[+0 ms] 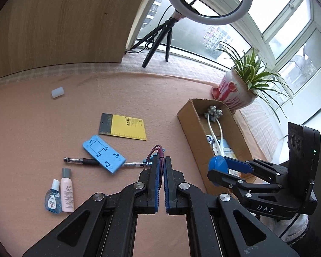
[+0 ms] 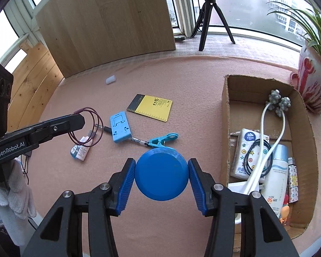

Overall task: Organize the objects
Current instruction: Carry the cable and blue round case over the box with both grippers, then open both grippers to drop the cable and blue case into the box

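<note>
Right gripper [image 2: 161, 172] clamping blue lid [image 2: 161, 174], cardboard box [image 2: 225, 115] — sunscreen [image 2: 277, 175], tissues [image 2: 246, 150]

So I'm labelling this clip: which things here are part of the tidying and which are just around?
Job:
left gripper, shut on maroon hair tie
right gripper, gripping blue round lid
cardboard box
yellow notepad
pen

Around:
potted plant
ring light

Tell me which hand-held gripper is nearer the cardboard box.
Right. The right hand-held gripper, shut on a blue round lid, sits just beside the cardboard box. The left hand-held gripper, pinching a maroon hair tie, is farther out over the mat.
</note>
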The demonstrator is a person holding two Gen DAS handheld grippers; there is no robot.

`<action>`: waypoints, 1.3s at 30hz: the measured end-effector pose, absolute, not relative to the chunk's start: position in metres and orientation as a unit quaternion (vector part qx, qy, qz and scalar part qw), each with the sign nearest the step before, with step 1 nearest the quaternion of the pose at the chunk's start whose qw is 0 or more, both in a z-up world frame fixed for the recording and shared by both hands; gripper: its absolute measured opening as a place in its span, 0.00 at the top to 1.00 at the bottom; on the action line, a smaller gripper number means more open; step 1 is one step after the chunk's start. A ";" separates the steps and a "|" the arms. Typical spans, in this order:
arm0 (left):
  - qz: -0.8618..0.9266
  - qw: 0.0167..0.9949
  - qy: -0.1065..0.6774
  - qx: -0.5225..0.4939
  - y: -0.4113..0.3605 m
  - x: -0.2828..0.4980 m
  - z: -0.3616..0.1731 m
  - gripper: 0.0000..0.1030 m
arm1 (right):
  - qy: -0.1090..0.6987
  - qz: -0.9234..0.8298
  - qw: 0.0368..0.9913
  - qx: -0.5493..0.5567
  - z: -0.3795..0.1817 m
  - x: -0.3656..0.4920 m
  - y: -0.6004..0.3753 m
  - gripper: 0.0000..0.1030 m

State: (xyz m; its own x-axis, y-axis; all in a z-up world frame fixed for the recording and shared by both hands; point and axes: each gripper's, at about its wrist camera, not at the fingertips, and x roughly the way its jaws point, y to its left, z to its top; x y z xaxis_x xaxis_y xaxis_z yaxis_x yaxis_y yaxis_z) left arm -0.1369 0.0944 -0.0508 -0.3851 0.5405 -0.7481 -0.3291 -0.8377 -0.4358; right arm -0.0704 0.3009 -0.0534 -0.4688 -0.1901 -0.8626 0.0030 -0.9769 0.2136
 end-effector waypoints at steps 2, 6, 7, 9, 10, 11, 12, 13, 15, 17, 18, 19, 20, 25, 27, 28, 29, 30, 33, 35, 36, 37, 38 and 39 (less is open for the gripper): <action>0.822 0.279 -0.102 -0.486 0.115 -0.132 -0.047 0.97 | -0.097 -0.855 0.043 0.507 -0.049 -0.061 0.319 0.55; 0.814 0.308 -0.092 -0.485 0.154 -0.123 -0.042 0.97 | -0.108 -0.859 0.016 0.500 -0.045 -0.049 0.354 0.55; 0.811 0.315 -0.088 -0.484 0.164 -0.121 -0.041 0.97 | -0.111 -0.859 0.009 0.499 -0.044 -0.046 0.363 0.55; 0.806 0.330 -0.083 -0.485 0.183 -0.116 -0.040 0.97 | -0.118 -0.860 -0.005 0.496 -0.044 -0.041 0.379 0.55; 0.803 0.337 -0.080 -0.485 0.192 -0.114 -0.039 0.97 | -0.121 -0.860 -0.011 0.496 -0.044 -0.039 0.387 0.55; 0.800 0.344 -0.077 -0.485 0.202 -0.111 -0.038 0.97 | -0.123 -0.860 -0.017 0.495 -0.044 -0.036 0.394 0.55; 0.797 0.351 -0.075 -0.485 0.210 -0.108 -0.038 0.97 | -0.125 -0.860 -0.022 0.495 -0.044 -0.034 0.401 0.55; 0.794 0.357 -0.073 -0.486 0.219 -0.106 -0.037 0.97 | -0.127 -0.859 -0.027 0.494 -0.045 -0.032 0.407 0.55; 0.789 0.368 -0.070 -0.487 0.235 -0.103 -0.038 0.97 | -0.131 -0.858 -0.037 0.495 -0.047 -0.028 0.419 0.55; 0.783 0.378 -0.066 -0.490 0.251 -0.100 -0.040 0.97 | -0.137 -0.856 -0.043 0.496 -0.050 -0.025 0.430 0.55; 0.780 0.383 -0.064 -0.491 0.258 -0.098 -0.041 0.97 | -0.141 -0.855 -0.045 0.498 -0.052 -0.023 0.434 0.55; 0.778 0.387 -0.061 -0.492 0.265 -0.096 -0.042 0.97 | -0.145 -0.853 -0.048 0.499 -0.054 -0.022 0.439 0.55; 0.775 0.390 -0.058 -0.493 0.271 -0.094 -0.044 0.97 | -0.149 -0.852 -0.050 0.500 -0.056 -0.020 0.443 0.55; 0.766 0.396 -0.045 -0.504 0.296 -0.088 -0.055 0.97 | -0.158 -0.845 -0.061 0.508 -0.068 -0.016 0.461 0.55; 0.764 0.394 -0.041 -0.509 0.301 -0.087 -0.059 0.97 | -0.162 -0.842 -0.064 0.511 -0.072 -0.015 0.467 0.55; 0.764 0.393 -0.040 -0.511 0.303 -0.087 -0.061 0.97 | -0.164 -0.840 -0.064 0.512 -0.074 -0.015 0.470 0.55; 0.763 0.392 -0.038 -0.512 0.304 -0.088 -0.063 0.97 | -0.167 -0.839 -0.065 0.513 -0.076 -0.014 0.472 0.55; 0.763 0.391 -0.036 -0.514 0.306 -0.088 -0.065 0.97 | -0.169 -0.838 -0.066 0.514 -0.077 -0.014 0.474 0.55; 0.763 0.389 -0.031 -0.515 0.308 -0.088 -0.069 0.97 | -0.172 -0.837 -0.067 0.516 -0.080 -0.013 0.478 0.55; 0.764 0.389 -0.030 -0.513 0.307 -0.088 -0.070 0.94 | -0.176 -0.838 -0.070 0.512 -0.080 -0.012 0.481 0.55; 0.765 0.388 -0.028 -0.514 0.307 -0.088 -0.071 0.90 | -0.180 -0.839 -0.069 0.508 -0.079 -0.012 0.482 0.55; 0.765 0.385 -0.025 -0.516 0.307 -0.088 -0.072 0.72 | -0.183 -0.840 -0.069 0.507 -0.079 -0.011 0.483 0.54; 0.766 0.380 -0.024 -0.517 0.306 -0.088 -0.073 0.49 | -0.185 -0.840 -0.068 0.506 -0.078 -0.012 0.483 0.54; 0.770 0.376 -0.026 -0.516 0.304 -0.087 -0.073 0.42 | -0.186 -0.841 -0.068 0.504 -0.077 -0.011 0.483 0.53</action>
State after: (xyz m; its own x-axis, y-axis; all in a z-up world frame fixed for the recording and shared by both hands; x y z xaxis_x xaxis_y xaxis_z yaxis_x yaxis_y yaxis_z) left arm -0.0875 0.3042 -0.0729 -0.1857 0.6052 -0.7741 -0.5519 -0.7161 -0.4274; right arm -0.0115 0.4832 -0.0774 -0.4831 -0.0725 -0.8726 -0.3017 -0.9218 0.2436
